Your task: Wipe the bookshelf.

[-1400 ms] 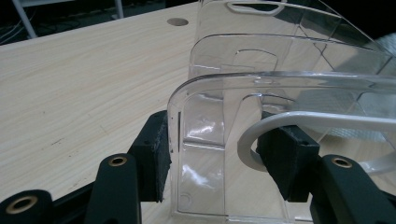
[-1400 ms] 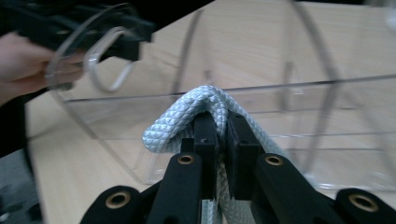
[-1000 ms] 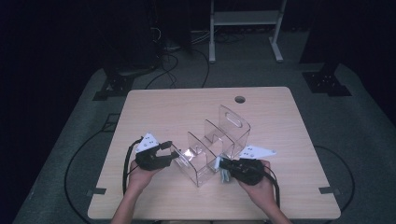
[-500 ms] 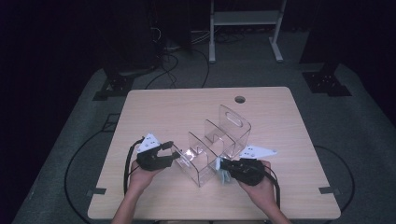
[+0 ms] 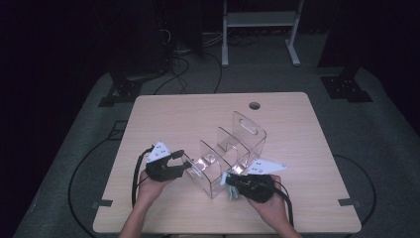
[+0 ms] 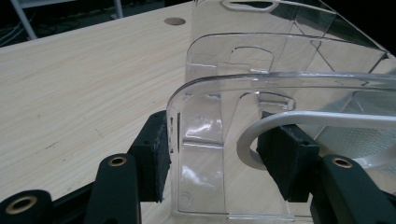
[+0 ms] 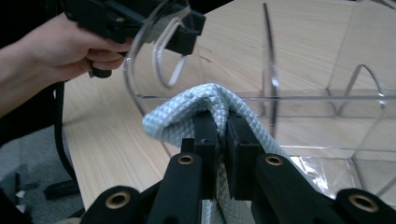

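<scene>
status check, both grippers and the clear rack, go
Left gripper clamped on the clear rack's end wall. Right gripper shut on pale blue cloth, beside the rack. Nothing in the way.

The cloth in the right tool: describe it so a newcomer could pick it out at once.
On the wooden table, find the clear acrylic divider rack at the middle. At its near right corner, the right tool pinches a folded cloth: pale blue-grey and quilted, the only soft thing there.
</scene>
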